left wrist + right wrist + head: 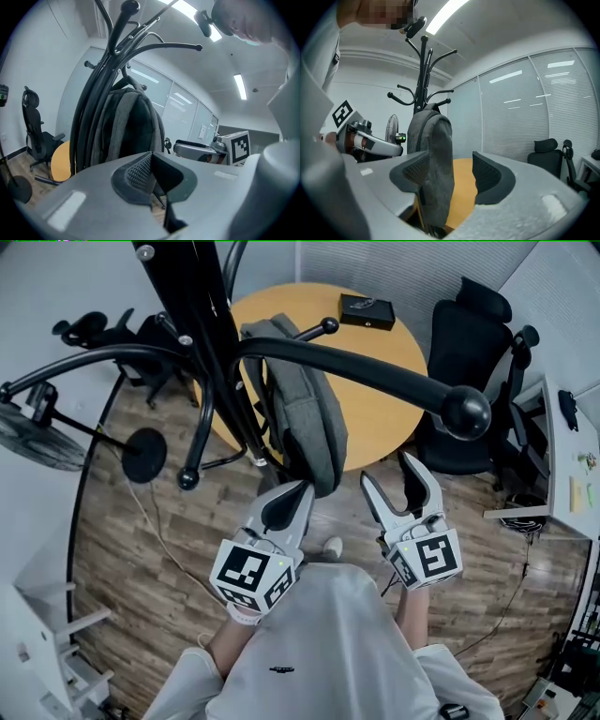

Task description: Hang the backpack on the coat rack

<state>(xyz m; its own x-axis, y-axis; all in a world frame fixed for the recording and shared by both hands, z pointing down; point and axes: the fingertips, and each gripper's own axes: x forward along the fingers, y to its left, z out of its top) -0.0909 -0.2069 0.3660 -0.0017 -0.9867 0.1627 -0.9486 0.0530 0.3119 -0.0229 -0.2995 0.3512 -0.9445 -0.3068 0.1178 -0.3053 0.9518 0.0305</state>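
Note:
The grey backpack [302, 409] hangs by its top from an arm of the black coat rack [202, 324], its bottom free above the floor. My left gripper [298, 489] is just below the pack's lower end, its jaws together with nothing between them. In the left gripper view the backpack [126, 126] hangs straight ahead against the rack's pole [93, 108]. My right gripper [386, 471] stands open to the right of the pack and apart from it. In the right gripper view the backpack [433, 154] shows beyond the wide jaws, untouched.
A round wooden table [375, 418] with a black box [367, 311] stands behind the rack. A black office chair [469, 362] is at the right, another chair [103, 334] at the left. A standing fan [37, 432] and its base [142, 454] are on the left. The rack's knobbed arm [464, 412] juts out above my right gripper.

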